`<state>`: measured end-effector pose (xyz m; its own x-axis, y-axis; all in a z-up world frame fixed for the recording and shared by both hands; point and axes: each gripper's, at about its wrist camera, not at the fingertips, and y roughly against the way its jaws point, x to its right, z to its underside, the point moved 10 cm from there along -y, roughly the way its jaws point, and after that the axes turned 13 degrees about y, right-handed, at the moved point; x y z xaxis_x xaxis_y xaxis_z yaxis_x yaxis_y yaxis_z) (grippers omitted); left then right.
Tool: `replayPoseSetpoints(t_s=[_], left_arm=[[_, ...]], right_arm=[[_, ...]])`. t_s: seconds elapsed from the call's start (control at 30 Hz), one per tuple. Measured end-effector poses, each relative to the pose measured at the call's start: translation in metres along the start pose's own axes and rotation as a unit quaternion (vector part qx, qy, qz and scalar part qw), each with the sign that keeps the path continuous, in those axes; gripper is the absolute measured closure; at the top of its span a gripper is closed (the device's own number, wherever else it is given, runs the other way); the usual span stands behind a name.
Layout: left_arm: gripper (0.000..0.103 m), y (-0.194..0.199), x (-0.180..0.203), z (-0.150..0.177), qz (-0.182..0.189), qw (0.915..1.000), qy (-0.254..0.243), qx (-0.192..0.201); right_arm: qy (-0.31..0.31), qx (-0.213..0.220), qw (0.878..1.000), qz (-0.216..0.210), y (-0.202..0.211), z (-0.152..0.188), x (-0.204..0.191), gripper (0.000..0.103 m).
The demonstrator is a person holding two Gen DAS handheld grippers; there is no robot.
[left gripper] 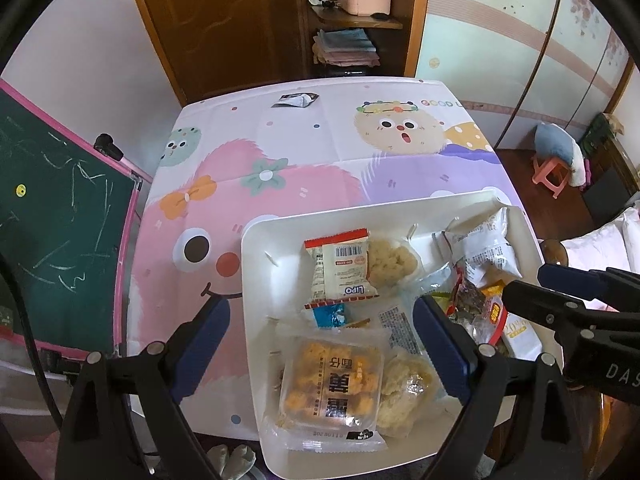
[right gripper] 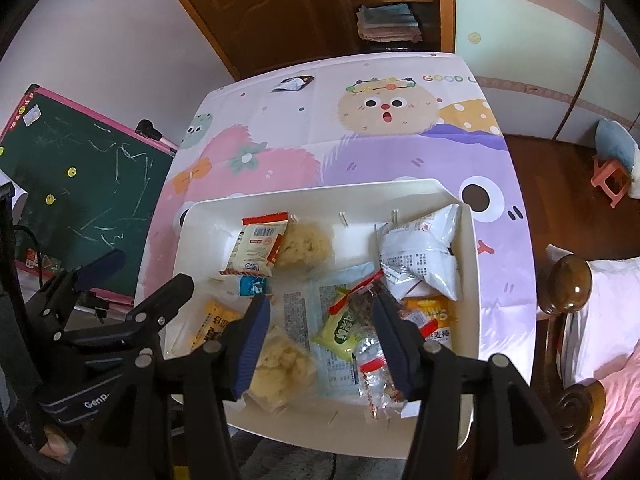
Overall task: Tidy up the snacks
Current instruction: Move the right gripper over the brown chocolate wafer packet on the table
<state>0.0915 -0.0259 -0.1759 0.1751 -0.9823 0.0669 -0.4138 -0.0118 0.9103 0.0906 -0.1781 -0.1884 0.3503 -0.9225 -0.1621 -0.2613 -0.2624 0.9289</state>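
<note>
A white tray (left gripper: 256, 280) sits at the table's near right and holds several snack packets; it also shows in the right wrist view (right gripper: 470, 280). In it lie a red-and-white Lipo packet (left gripper: 342, 266), an orange pastry box (left gripper: 330, 386), pale puffed cakes (left gripper: 392, 260) and a white bag (right gripper: 424, 252). My left gripper (left gripper: 322, 346) is open above the tray's near left part, straddling the orange box. My right gripper (right gripper: 320, 332) is open above the tray's near middle, over a green packet (right gripper: 344, 330) and a clear wrapper (right gripper: 374, 376). One small dark packet (left gripper: 296, 100) lies at the table's far edge.
The table wears a cartoon cloth (left gripper: 304, 152). A green chalkboard (left gripper: 60, 216) stands at the left. A wooden door and shelves are behind the table. A pink stool (left gripper: 554, 172) and a bed (right gripper: 600, 320) are at the right.
</note>
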Motion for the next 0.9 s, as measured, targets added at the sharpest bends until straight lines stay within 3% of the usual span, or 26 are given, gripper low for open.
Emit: replayPoseSetpoints(t_s=[0.53, 0.73, 0.9], left_arm=[[0.011, 0.011, -0.035, -0.02, -0.017, 0.9993, 0.024, 0.021], [0.011, 0.017, -0.059, -0.054, -0.028, 0.998, 0.033, 0.046], [0.011, 0.022, -0.076, -0.097, -0.035, 0.9962, 0.038, 0.071]], right_arm=[[0.003, 0.019, 1.0, -0.013, -0.001, -0.025, -0.011, 0.049], [0.016, 0.038, 0.999, -0.002, 0.008, -0.06, -0.011, 0.049], [0.036, 0.068, 0.997, 0.016, 0.027, -0.112, -0.01, 0.049]])
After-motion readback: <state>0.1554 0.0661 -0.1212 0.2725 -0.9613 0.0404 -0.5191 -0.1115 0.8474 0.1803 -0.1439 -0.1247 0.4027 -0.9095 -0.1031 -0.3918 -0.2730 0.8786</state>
